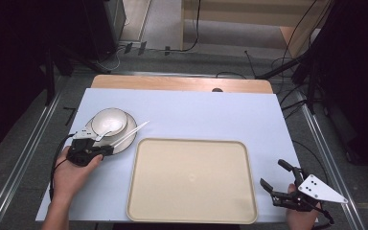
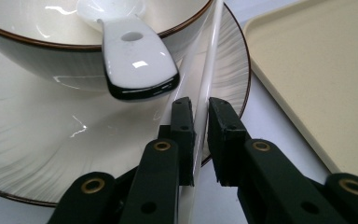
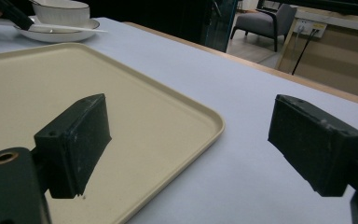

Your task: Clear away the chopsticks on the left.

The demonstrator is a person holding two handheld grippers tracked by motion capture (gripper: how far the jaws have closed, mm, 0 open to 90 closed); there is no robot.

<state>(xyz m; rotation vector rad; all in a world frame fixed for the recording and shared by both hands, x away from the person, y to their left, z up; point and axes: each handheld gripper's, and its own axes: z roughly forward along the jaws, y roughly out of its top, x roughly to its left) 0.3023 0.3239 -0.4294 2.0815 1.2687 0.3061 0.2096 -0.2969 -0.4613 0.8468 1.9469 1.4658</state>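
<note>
Left gripper (image 2: pixel 200 135): we see its jaws nearly together, clamped on the white chopsticks (image 2: pixel 209 79), which run up between the pads from the near edge of the plate.
Chopsticks: we find them lying across the plate's (image 1: pixel 124 139) rim on the side facing the tray (image 1: pixel 191 179), their far tips reaching out past the plate over the table (image 1: pixel 196 115).
Bowl (image 1: pixel 108 120): we see it standing on the plate, pale with a dark rim; a white spoon (image 2: pixel 135 60) rests in it, its handle hanging over the bowl's edge just beside the left gripper's jaw tips.
Plate: we place it just off the tray's far left corner, close to it but apart.
Tray: beige, flat, with a raised lip; we see nothing lying in it.
Right gripper (image 1: pixel 279 177): we see its jaws wide apart and holding nothing, at the tray's near right corner; in the right gripper view one jaw hangs over the tray, the other over the table.
Left hand (image 1: pixel 72 175): we see it gripping the left gripper, on the near side of the plate.
</note>
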